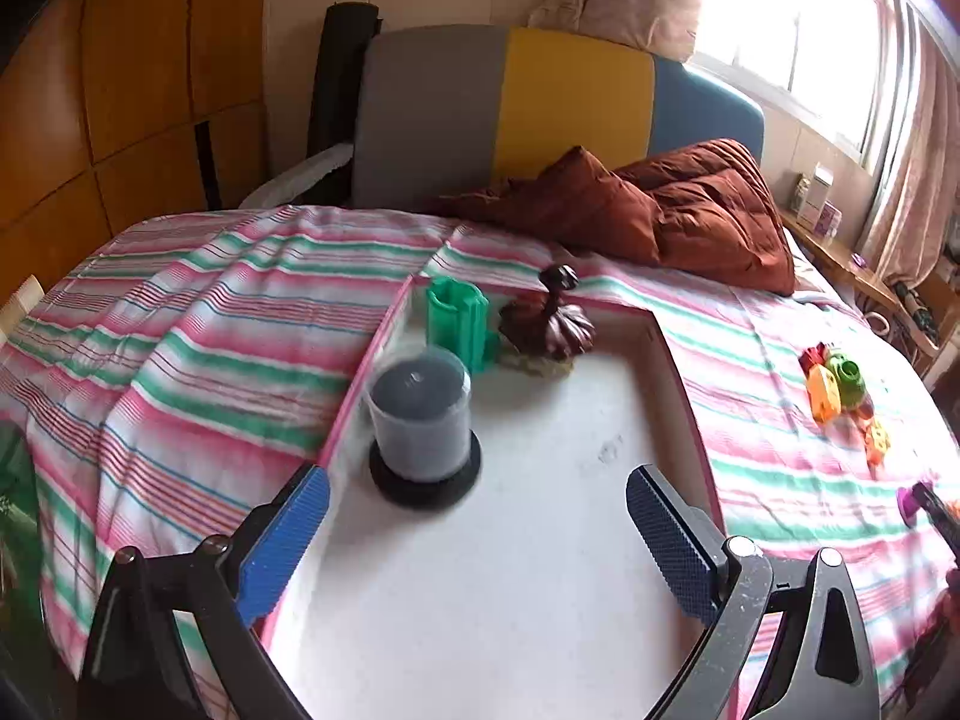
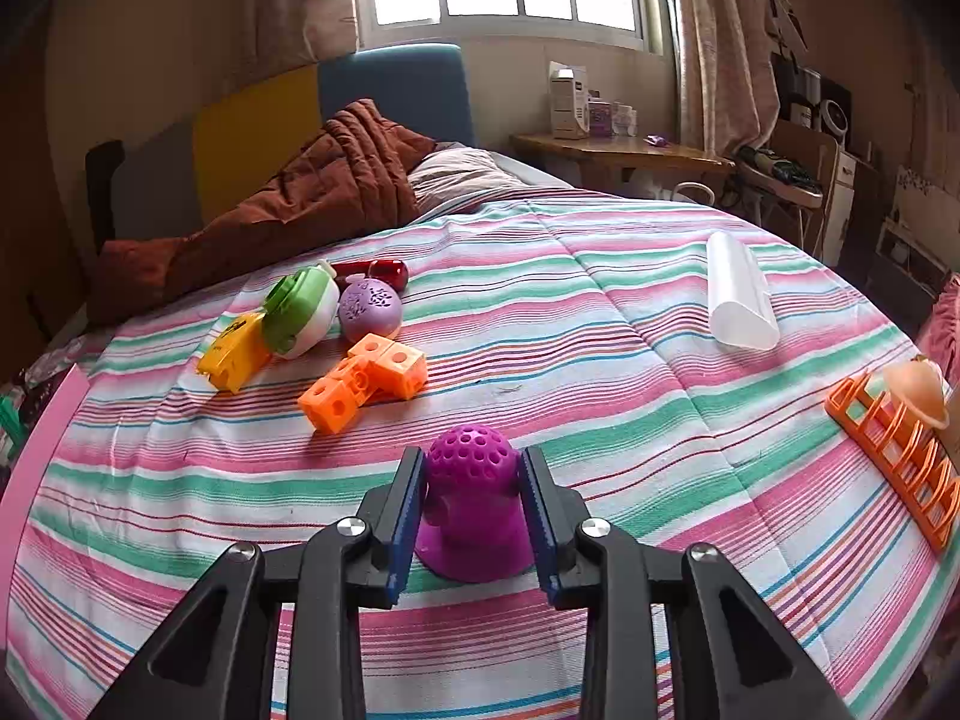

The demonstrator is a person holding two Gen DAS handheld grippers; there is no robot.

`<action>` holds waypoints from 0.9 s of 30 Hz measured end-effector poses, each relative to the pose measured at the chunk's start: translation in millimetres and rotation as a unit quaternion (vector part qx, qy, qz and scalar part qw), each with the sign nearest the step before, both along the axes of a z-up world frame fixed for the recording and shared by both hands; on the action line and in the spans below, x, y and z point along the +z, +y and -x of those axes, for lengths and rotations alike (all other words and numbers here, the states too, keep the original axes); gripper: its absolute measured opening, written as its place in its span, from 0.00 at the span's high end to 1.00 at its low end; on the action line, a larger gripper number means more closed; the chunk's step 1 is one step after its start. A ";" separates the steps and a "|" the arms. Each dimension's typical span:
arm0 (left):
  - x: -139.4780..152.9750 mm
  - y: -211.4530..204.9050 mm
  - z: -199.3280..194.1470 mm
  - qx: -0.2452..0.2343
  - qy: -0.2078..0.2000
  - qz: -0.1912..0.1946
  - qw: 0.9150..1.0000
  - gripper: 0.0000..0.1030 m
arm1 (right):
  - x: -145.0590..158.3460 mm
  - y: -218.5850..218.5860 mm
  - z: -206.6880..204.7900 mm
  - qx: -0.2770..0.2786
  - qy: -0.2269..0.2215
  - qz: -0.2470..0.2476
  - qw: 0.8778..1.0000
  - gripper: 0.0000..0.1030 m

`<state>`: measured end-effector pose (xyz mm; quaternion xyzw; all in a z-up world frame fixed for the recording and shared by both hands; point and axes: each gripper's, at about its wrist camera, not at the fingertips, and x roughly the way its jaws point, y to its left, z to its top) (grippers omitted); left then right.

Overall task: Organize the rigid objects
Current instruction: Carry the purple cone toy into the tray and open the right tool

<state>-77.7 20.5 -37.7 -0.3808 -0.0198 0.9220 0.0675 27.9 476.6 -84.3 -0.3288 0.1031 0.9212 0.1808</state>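
My left gripper (image 1: 478, 504) is open and empty above a shallow white box with pink sides (image 1: 660, 348) on the bed. In the box stand a clear cylinder case on a black base (image 1: 422, 420), a green holder (image 1: 459, 321) and a dark red pumpkin-shaped piece (image 1: 549, 324). My right gripper (image 2: 471, 480) is shut on a purple perforated dome toy (image 2: 472, 498) that rests on the striped bedspread. Ahead of it lie orange cubes (image 2: 366, 381), a yellow toy (image 2: 234, 357), a green-and-white toy (image 2: 300, 312), a lilac ball (image 2: 369, 309) and a red piece (image 2: 384, 270).
A white tube (image 2: 739, 300) lies at the right of the bed. An orange rack (image 2: 894, 450) with a peach dome (image 2: 918, 390) sits at the right edge. A brown quilt (image 1: 690, 210) is bunched by the headboard. A wooden side table (image 2: 624, 147) stands beyond.
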 end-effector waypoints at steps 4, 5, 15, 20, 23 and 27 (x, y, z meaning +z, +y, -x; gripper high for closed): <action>-1.1 6.0 -17.2 -0.016 -0.003 0.000 1.000 0.01 | 8.0 -23.1 5.4 0.040 -0.007 -0.012 0.999 0.70; -1.6 5.9 -20.2 -0.020 -0.005 0.000 1.000 0.01 | 11.3 -29.0 6.6 0.050 -0.003 0.000 0.999 0.70; -2.0 -9.9 -38.4 -0.001 -0.012 -0.024 1.000 0.00 | 52.2 -135.4 55.7 0.193 0.039 0.101 0.975 0.70; -1.4 -16.7 -40.4 0.016 -0.009 -0.021 1.000 0.00 | 61.2 -205.5 84.0 0.272 0.031 0.091 0.957 0.70; -1.9 -18.8 -40.1 0.019 -0.013 -0.023 0.999 0.00 | 59.5 -241.9 104.0 0.306 0.016 0.089 0.948 0.70; -3.2 -21.6 -42.1 0.018 -0.013 -0.020 1.000 0.00 | 53.2 -280.2 126.3 0.335 0.000 0.074 0.939 0.70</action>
